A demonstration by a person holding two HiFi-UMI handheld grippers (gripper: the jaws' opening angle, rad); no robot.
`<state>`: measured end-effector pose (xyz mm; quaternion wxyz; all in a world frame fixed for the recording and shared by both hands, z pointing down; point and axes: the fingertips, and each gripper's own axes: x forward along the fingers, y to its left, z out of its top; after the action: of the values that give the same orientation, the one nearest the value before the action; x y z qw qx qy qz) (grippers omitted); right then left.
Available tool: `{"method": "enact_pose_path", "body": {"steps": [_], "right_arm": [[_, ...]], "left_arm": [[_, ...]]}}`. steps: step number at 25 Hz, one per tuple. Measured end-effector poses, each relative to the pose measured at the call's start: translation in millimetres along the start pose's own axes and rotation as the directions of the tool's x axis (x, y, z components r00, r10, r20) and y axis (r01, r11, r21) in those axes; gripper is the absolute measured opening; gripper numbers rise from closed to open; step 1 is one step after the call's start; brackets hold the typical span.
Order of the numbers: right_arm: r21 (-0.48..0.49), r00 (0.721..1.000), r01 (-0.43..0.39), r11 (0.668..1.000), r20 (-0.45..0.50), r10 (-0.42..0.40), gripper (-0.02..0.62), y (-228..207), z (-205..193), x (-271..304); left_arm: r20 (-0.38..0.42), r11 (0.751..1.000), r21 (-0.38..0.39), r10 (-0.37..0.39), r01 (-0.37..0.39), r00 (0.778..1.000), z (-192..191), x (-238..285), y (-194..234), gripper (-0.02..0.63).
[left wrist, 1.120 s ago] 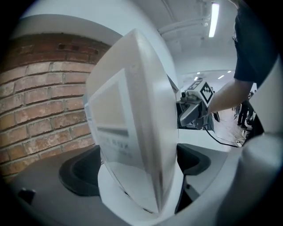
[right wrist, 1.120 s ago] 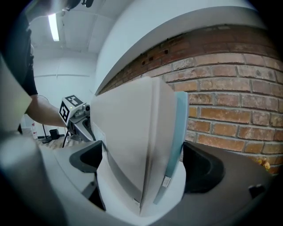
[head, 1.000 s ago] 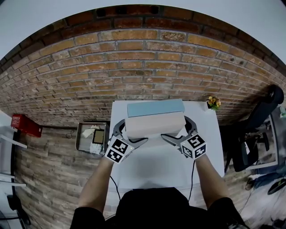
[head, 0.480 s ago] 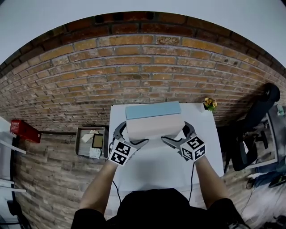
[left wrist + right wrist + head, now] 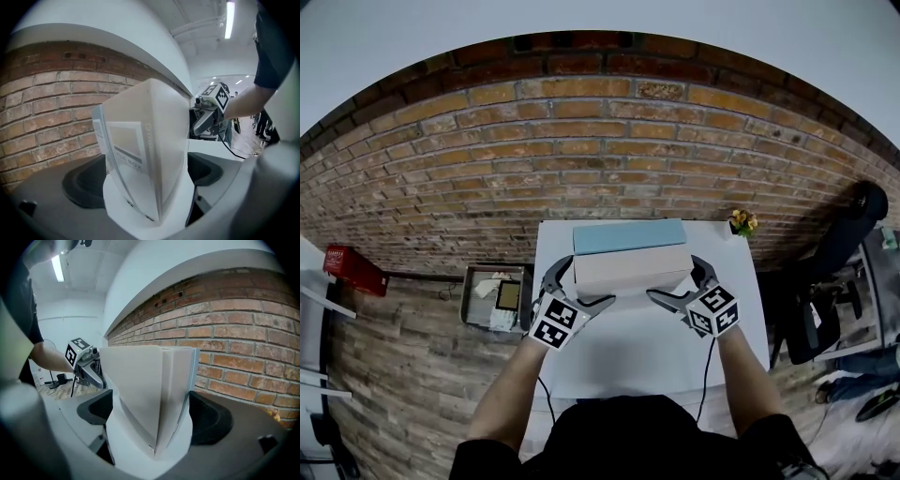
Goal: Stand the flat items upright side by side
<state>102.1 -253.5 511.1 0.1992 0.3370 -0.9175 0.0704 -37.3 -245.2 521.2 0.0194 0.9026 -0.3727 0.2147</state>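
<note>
A beige file box point(image 5: 633, 270) stands upright on its long edge on the white table point(image 5: 628, 361). Right behind it, side by side, a blue file box point(image 5: 628, 236) stands against the brick wall. My left gripper point(image 5: 584, 284) straddles the beige box's left end and my right gripper point(image 5: 675, 279) its right end. In the left gripper view the beige box point(image 5: 145, 154) fills the gap of the left gripper point(image 5: 147, 177), pads against both faces. The right gripper point(image 5: 152, 414) has just been closing, and its pads now press the beige box point(image 5: 150, 394).
A small pot of flowers point(image 5: 742, 222) sits at the table's back right corner. On the floor to the left lie a grey tray point(image 5: 497, 291) and a red object point(image 5: 356, 265). A black office chair point(image 5: 834, 272) stands to the right.
The right gripper's jaws have drawn in onto the beige box's end. Both hands stay almost where they were, and the boxes remain upright.
</note>
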Motion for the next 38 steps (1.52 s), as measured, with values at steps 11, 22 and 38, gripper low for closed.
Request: {"method": "enact_pose_path", "body": {"steps": [11, 22, 38], "right_arm": [[0.072, 0.999, 0.047, 0.996, 0.003, -0.048, 0.518, 1, -3, -14], [0.035, 0.997, -0.082, 0.996, -0.006, 0.083, 0.522, -10, -7, -22], [-0.038, 0.931, -0.364, 0.931, 0.002, 0.364, 0.558, -23, 11, 0]], "left_arm": [[0.027, 0.999, -0.038, -0.005, 0.006, 1.0, 0, -17, 0, 0.548], [-0.004, 0.993, -0.096, 0.072, -0.072, 0.997, 2, -20, 1, 0.548], [-0.134, 0.979, -0.086, 0.173, -0.185, 0.976, -15, -8, 4, 0.546]]}}
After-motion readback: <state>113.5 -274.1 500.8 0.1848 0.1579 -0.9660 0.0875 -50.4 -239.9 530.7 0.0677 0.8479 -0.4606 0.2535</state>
